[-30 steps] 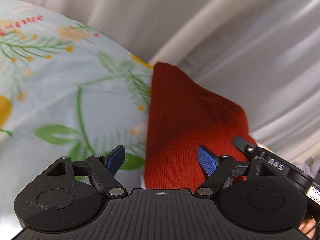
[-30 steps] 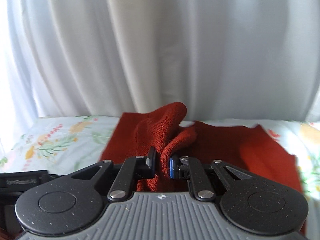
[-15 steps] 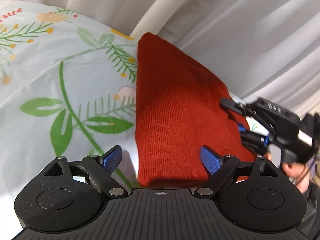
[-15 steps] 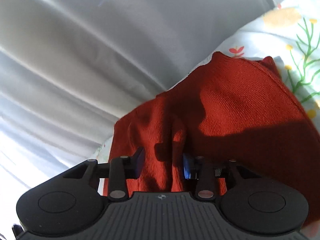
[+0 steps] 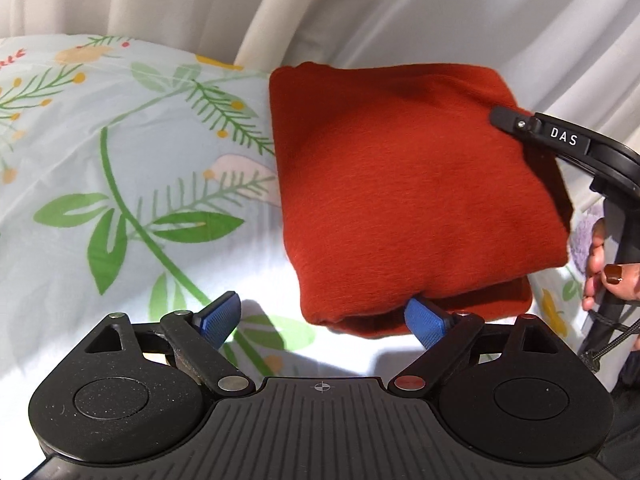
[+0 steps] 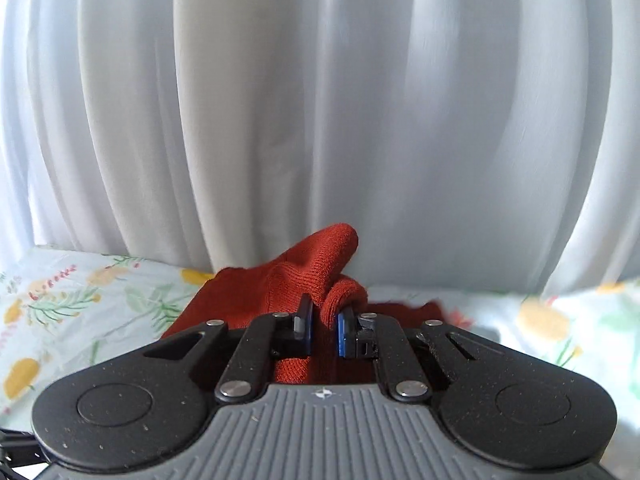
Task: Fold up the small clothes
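A rust-red knitted garment (image 5: 416,200), folded into a thick rectangle, lies on a pale blue bedsheet printed with green leaves and yellow flowers (image 5: 120,168). Behind the bed hangs a white pleated curtain (image 6: 320,100), close to the garment's far edge.

The left claw (image 5: 324,318) is spread wide and grips nothing. Its 2 blue-padded fingers (image 5: 218,316) hover low over the sheet. The garment's near edge sits just ahead of it, toward its right finger, which touches or nearly touches the lower fold. To the left of this claw the sheet stretches out bare, leaving open room there.

The right claw (image 6: 324,330) is clenched on a bunched fold of the garment, pinching the cloth between its 2 pads so a hump of knit rises just ahead of the fingertips. From the left camera, this claw reaches in over the garment's far right corner, with the person's hand (image 5: 608,276), nails painted dark red, on its handle.
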Demonstrator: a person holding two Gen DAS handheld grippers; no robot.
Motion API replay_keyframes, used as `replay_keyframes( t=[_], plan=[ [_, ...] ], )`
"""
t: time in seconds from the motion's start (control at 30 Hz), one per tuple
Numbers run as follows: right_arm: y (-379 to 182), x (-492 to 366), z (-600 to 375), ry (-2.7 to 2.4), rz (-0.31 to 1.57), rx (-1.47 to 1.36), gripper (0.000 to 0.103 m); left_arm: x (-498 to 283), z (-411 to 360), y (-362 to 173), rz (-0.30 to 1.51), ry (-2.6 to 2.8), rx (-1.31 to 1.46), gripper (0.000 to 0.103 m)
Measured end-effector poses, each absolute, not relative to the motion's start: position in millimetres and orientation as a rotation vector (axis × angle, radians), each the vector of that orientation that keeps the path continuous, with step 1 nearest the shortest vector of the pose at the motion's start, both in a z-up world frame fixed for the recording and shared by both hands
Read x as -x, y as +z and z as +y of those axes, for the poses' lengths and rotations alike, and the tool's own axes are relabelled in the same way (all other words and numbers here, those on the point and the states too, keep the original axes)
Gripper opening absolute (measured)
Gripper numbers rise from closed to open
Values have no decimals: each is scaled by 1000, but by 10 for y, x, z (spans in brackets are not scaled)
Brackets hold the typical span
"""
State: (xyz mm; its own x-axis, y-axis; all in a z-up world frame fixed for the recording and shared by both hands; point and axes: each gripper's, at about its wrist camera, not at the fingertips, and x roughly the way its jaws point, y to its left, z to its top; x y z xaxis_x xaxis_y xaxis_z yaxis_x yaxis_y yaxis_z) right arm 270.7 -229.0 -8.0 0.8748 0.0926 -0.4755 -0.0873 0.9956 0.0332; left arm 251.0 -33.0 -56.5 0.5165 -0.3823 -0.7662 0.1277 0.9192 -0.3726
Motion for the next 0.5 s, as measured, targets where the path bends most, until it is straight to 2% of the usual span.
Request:
replay_keyframes(
  t=[0.33,0.4,0.5],
  plan=[
    [-274,-2725,-2607,-80,525,98,10,-2540,-490,-614,965,-255,229,93],
    [-325,-2741,-2747,-75,571,50,11,-2548,-489,-620,965,-247,225,93],
    [-350,-2604,-3055,-38,624,-203,18,-2509,-465,-605,962,-242,237,93]
  ],
)
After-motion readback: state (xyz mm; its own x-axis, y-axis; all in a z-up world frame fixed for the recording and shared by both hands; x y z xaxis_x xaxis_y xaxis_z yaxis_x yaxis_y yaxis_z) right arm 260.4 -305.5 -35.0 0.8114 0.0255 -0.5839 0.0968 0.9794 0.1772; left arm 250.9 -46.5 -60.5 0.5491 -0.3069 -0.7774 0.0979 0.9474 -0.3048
